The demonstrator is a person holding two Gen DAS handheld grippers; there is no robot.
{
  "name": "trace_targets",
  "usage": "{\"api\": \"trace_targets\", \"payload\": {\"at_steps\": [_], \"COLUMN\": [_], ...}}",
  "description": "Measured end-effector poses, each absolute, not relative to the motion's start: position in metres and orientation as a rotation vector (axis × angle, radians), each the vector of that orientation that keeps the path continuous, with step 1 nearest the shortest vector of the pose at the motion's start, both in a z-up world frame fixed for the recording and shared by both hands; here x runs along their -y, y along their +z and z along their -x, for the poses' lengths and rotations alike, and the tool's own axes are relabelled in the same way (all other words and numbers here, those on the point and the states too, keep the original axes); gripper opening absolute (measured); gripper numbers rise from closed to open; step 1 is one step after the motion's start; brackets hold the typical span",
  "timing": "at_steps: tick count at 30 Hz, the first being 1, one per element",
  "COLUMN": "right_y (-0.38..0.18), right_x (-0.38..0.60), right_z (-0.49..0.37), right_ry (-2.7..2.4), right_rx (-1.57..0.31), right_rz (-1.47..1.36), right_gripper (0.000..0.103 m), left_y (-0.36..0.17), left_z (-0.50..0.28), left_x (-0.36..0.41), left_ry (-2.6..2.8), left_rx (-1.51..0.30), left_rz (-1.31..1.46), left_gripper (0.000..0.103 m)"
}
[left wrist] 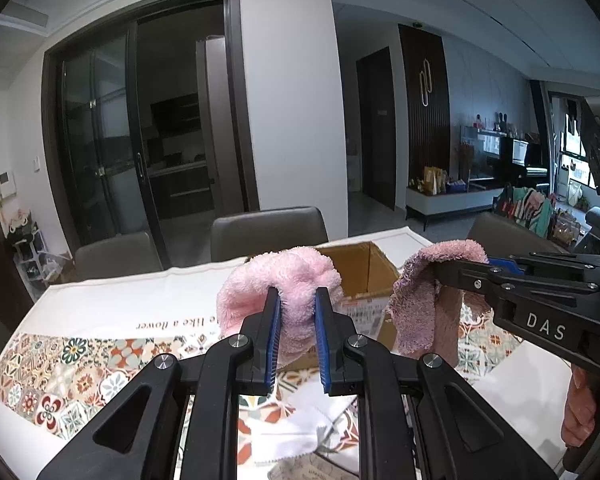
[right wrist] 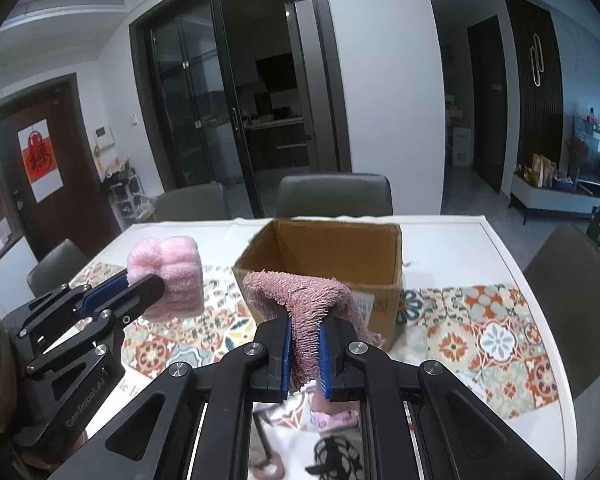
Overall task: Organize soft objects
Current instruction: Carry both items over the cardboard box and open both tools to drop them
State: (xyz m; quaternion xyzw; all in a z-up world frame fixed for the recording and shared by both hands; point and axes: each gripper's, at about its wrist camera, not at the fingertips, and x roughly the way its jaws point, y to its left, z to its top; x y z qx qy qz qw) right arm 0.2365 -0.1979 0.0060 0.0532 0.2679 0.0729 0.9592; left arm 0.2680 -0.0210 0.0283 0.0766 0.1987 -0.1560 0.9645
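Left fingers (left wrist: 297,300) clamped on light pink towel (left wrist: 276,280), right fingers (right wrist: 305,330) level, pinching mauve cloth (right wrist: 300,296)

Two grippers: the left gripper (left wrist: 298,296) and the right gripper (right wrist: 305,322). Two pink soft cloths, a light pink cloth (left wrist: 278,280) and a dusty pink cloth (right wrist: 300,292). One open cardboard box (right wrist: 336,248). Three chairs (right wrist: 334,194) at the surface's far side and right, possibly a fourth at left.

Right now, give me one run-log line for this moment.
left gripper: shut on light pink towel | right gripper: shut on mauve towel | both raised near open cardboard box | neither boxed yet
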Motion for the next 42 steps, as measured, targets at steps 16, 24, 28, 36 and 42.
{"api": "trace_targets", "payload": {"at_steps": [16, 24, 28, 36, 42], "right_y": [0.039, 0.048, 0.049, 0.038, 0.022], "right_x": [0.201, 0.206, 0.208, 0.215, 0.221], "right_z": [-0.283, -0.316, -0.337, -0.382, -0.415], "right_ry": [0.164, 0.163, 0.170, 0.167, 0.169], "right_rx": [-0.477, -0.459, -0.471, -0.512, -0.569], "right_rz": [-0.101, -0.096, -0.097, -0.099, -0.106], "right_gripper": [0.012, 0.012, 0.012, 0.012, 0.012], "left_y": [0.049, 0.049, 0.045, 0.029, 0.014], "left_z": [-0.308, -0.350, -0.373, -0.416, -0.442], "left_x": [0.032, 0.036, 0.041, 0.048, 0.061], "left_ry": [-0.302, -0.319, -0.326, -0.335, -0.352], "left_rx": [-0.340, -0.377, -0.410, -0.483, -0.548], "left_rz": [-0.171, -0.139, -0.130, -0.120, -0.139], "left_gripper": [0.017, 0.017, 0.017, 0.017, 0.017]}}
